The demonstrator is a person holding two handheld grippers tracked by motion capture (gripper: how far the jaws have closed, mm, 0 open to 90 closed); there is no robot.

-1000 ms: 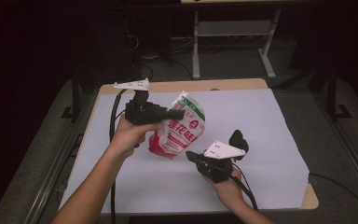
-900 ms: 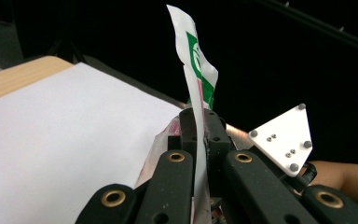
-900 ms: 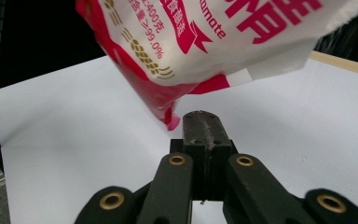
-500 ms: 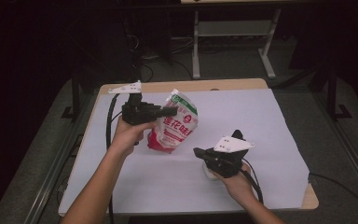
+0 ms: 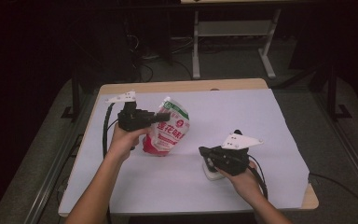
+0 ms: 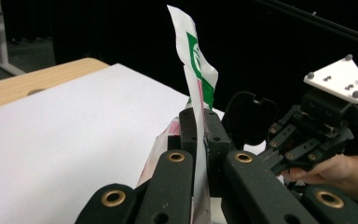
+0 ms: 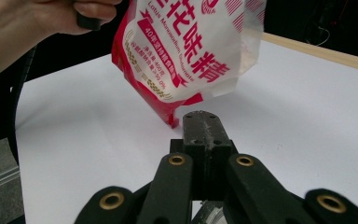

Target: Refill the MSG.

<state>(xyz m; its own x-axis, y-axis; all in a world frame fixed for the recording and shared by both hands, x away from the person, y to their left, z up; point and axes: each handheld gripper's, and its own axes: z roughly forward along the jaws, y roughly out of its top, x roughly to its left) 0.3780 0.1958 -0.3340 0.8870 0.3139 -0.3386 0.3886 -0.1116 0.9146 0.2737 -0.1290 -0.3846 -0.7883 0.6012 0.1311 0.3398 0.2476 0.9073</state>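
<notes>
Left gripper view: left gripper point(image 6: 199, 140) jaws clamp the pouch point(image 6: 196, 70) edge (bag upright); at 3 o'clock, right gripper point(image 5: 204, 153) sits closed, empty.

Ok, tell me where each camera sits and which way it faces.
High view: above the person's side, looking forward and down on the table; both forearms enter from below.
Left gripper view: rides the left hand-held gripper, looking along jaws shut on the pouch.
Right gripper view: rides the right hand-held gripper, facing the pouch.
All views share the pouch.

Glossy plastic pouch point(image 5: 168, 128) (crinkled), matt white sheet point(image 5: 242, 116)
</notes>
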